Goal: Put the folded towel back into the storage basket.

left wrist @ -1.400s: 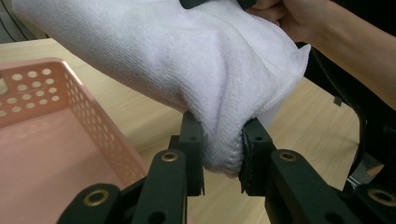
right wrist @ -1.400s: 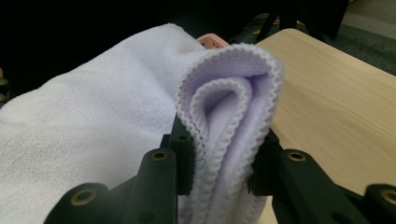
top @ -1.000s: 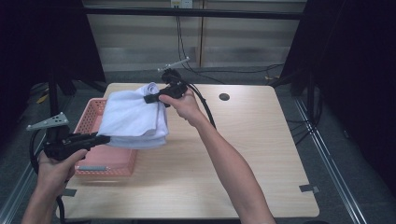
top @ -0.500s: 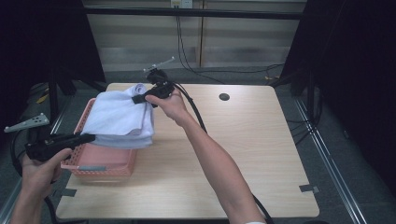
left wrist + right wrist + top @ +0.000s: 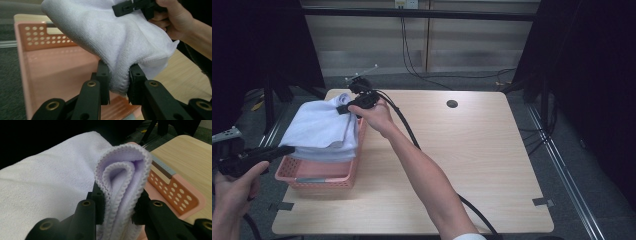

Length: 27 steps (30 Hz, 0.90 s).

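Tool [image 5: 119, 82] grip on towel [image 5: 130, 42], close up.

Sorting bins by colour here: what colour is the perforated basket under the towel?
Salmon pink; the basket shows best in the left gripper view.

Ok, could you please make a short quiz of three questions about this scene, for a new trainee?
1. True or false: both grippers are clamped on the folded white towel.
2. Over what does the towel hang? A) the bare tabletop B) the pink basket C) the floor
3. Which gripper grips the towel at its far end, away from the person?

Key
1. True: the left gripper and the right gripper each pinch a folded edge.
2. B
3. The right gripper.
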Tool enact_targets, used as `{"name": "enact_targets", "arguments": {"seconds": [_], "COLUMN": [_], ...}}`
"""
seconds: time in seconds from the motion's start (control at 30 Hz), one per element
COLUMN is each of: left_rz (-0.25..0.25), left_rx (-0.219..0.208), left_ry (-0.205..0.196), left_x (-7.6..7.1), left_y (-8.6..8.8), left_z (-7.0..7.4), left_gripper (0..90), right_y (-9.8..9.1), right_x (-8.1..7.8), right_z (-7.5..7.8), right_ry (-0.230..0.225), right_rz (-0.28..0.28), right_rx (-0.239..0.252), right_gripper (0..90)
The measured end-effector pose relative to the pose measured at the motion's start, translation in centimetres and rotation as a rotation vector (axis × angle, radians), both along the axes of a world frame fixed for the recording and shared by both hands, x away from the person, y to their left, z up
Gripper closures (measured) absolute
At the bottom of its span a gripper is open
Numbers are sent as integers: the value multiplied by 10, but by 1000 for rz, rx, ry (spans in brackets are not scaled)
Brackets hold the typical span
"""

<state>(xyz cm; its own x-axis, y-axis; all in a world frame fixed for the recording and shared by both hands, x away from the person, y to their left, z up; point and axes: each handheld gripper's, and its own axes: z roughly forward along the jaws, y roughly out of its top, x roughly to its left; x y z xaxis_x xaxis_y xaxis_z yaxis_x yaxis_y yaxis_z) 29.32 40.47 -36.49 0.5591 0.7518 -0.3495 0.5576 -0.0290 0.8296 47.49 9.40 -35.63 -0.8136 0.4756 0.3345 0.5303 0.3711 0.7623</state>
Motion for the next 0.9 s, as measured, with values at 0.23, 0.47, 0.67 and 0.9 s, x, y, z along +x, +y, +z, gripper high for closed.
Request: {"name": "enact_targets", "arguments": {"seconds": [0.23, 0.47, 0.67, 0.9], "left_rz": [39, 71, 76, 82], "left_rx": [3, 29, 82, 129], "left_ry": [29, 77, 111, 141], "left_x": [1, 5, 8, 15], "left_y": [16, 23, 19, 11], "left_z": [-12, -29, -43, -52], "left_gripper": [757, 757, 755, 752], "right_y": [19, 32, 38, 39], "right_x": [-1, -1, 2, 7], "right_z": [-14, -37, -57, -79], "right_ry": [-2, 15, 30, 58], "right_rz": [-11, -35, -37, -46], "right_rx": [-4, -21, -34, -58], "right_gripper": [706, 706, 706, 699]}}
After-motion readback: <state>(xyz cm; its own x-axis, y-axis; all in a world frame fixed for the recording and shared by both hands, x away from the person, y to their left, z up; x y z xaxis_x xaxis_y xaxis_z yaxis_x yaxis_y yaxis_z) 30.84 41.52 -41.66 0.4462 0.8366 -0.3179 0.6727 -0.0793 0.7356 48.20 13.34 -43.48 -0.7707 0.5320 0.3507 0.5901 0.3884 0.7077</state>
